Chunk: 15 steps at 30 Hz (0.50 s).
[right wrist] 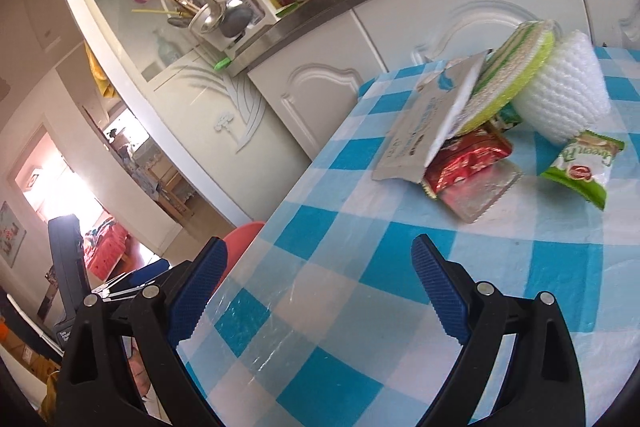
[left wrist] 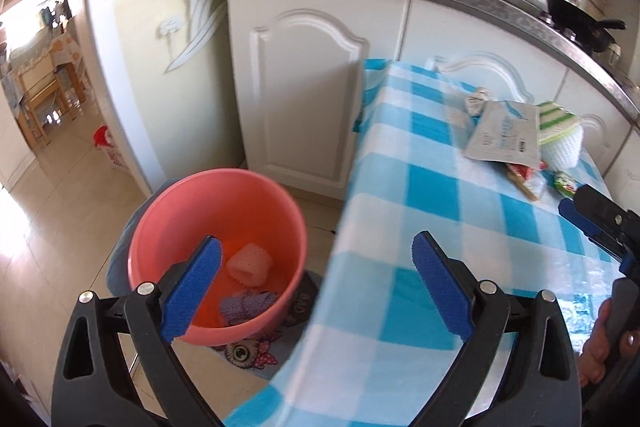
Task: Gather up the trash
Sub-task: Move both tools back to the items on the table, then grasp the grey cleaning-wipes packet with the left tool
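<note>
Both the left gripper (left wrist: 316, 279) and right gripper (right wrist: 318, 287) are spread, empty. Risk: the stacked wrappers (right wrist: 464, 163) slide apart if gripped off-centre, scattering across the surface (right wrist: 360, 267).

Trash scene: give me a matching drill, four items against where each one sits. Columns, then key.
Items
1. pink foam net
2. green snack wrapper
3. red wrapper
4. pink bucket

Places
A. on the floor beside the table
B. partly under the grey pouch
C. inside the bucket
D. alone on the checked tablecloth, right of the pile

Pairs: 1-C, 2-D, 3-B, 4-A
</note>
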Each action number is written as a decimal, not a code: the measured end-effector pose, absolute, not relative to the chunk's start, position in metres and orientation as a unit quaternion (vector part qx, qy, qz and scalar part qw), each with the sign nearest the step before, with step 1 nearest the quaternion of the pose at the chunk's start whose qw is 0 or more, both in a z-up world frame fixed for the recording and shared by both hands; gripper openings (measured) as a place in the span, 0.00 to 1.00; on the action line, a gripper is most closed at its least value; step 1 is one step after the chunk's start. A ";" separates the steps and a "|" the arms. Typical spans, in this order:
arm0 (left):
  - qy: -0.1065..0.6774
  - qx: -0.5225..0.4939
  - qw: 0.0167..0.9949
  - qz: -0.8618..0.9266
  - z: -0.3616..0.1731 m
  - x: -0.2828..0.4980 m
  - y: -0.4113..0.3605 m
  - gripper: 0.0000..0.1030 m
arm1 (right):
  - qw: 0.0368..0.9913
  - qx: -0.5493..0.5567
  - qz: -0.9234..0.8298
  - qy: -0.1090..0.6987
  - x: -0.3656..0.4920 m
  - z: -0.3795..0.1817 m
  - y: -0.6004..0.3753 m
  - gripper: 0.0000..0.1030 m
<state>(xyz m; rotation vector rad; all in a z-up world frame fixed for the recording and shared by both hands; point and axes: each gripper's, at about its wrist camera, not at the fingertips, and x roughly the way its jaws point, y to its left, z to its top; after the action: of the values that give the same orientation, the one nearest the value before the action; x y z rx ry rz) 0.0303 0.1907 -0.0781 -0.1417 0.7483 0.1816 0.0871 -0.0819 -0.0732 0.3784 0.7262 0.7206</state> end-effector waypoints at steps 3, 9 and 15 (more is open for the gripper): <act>0.361 -0.058 0.929 0.065 -0.070 0.037 0.166 0.94 | 0.858 0.203 0.332 0.335 0.093 -0.070 -0.108 0.90; 0.346 -0.030 0.938 0.004 -0.046 0.055 0.109 0.94 | 0.862 0.248 0.305 0.319 0.107 -0.067 -0.162 0.90; 0.320 0.005 0.945 -0.067 -0.024 0.088 0.056 0.94 | 0.855 0.304 0.281 0.313 0.121 -0.075 -0.211 0.90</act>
<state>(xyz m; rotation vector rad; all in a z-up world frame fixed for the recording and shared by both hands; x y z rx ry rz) 0.0878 0.0555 -0.0236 0.0106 0.6524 -0.1371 0.1208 -0.2112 -0.0746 0.6383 0.6589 0.5907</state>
